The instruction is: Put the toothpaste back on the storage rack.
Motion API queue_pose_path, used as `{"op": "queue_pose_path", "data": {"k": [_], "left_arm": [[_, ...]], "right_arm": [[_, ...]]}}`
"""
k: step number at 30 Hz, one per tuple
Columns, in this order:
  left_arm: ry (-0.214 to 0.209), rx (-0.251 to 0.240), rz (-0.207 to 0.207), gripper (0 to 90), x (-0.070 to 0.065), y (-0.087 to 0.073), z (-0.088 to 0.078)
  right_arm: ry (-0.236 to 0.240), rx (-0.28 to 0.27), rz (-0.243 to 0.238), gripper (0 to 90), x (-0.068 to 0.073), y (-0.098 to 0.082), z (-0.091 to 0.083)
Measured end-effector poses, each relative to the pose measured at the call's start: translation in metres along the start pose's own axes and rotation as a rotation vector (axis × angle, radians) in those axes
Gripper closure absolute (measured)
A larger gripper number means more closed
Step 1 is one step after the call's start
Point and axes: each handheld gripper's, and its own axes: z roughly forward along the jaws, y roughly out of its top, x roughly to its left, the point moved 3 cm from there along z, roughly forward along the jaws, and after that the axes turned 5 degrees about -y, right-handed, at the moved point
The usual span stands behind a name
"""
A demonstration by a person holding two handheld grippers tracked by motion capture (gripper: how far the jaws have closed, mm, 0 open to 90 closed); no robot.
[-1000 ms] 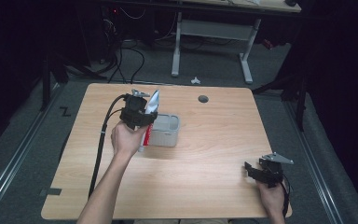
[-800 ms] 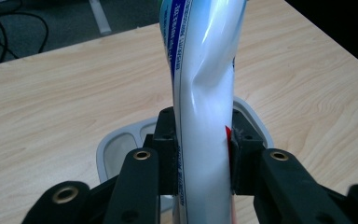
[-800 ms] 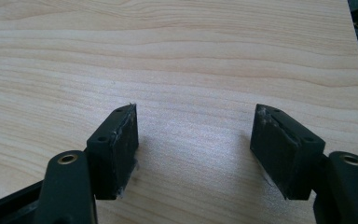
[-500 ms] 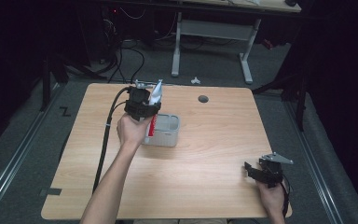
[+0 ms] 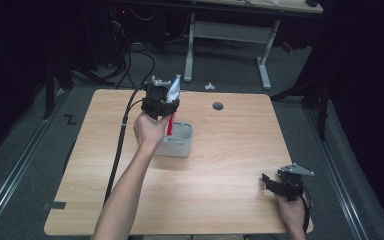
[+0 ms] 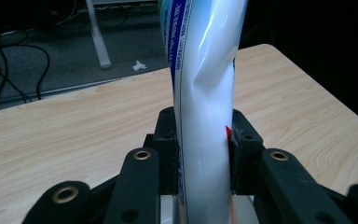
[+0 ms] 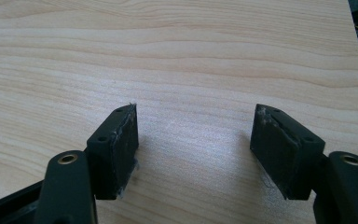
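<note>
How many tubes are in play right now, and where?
1. A white and blue tube is clamped in the left gripper, held above the grey container on the table. The container's inside is partly blocked, so another could be hidden there.

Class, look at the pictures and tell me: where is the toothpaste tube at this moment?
In the high view the toothpaste tube sits clamped in the left gripper, left of centre, just above the grey container on the wooden table.
</note>
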Motion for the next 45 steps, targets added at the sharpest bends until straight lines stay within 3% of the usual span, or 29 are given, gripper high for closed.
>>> {"op": "queue_pose_path", "data": {"k": [11,21,45], "left_arm": [[0.031,-0.04,0.007,69.5,0.003,0.002,0.018],[0.048,-0.04,0.023,69.2,0.004,-0.001,0.03],[0.07,-0.007,0.038,68.4,0.008,-0.018,0.032]], "right_arm": [[0.002,-0.002,-0.008,32.4,0.001,0.0,0.0],[0.005,-0.001,-0.006,32.4,0.001,0.0,0.0],[0.006,-0.003,-0.014,32.4,0.001,0.0,0.0]]}}
